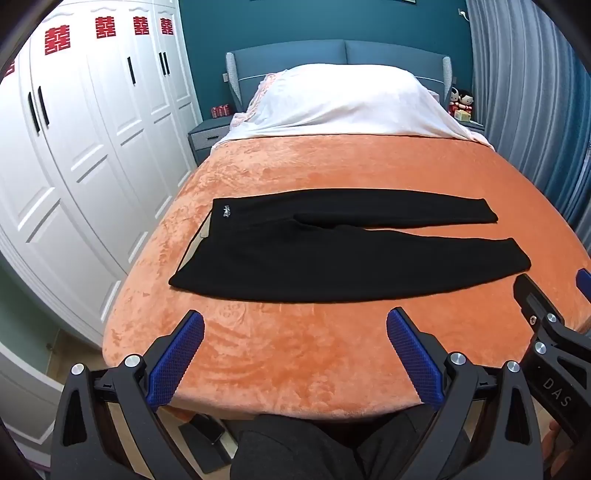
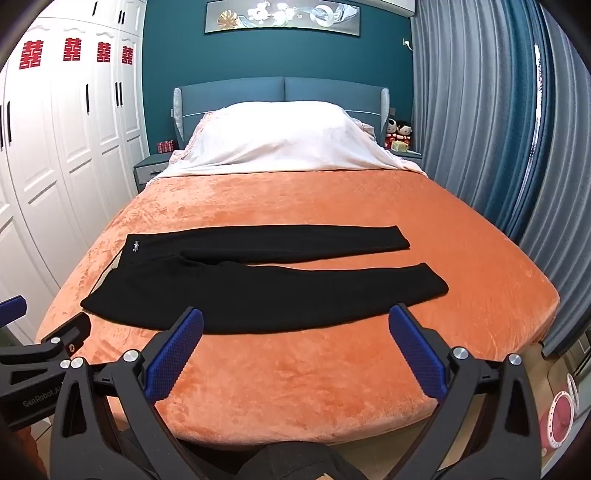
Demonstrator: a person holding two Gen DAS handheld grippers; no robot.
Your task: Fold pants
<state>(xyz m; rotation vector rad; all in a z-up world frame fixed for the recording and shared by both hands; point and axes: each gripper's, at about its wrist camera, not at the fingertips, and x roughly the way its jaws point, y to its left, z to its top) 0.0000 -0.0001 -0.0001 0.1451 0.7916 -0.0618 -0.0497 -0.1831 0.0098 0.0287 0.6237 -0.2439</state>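
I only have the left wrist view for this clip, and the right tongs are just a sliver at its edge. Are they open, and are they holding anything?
Observer: The right tongs are open, with nothing between the pads. Their tips are at the near edge of the pants.
Operator: What is above the headboard? My view cuts that off.
Observer: A long framed picture with flowers hangs on the teal wall.
Operator: Is there anything on the floor to the right of the bed?
Observer: A round pink and white thing is down there. I cannot tell what it is.
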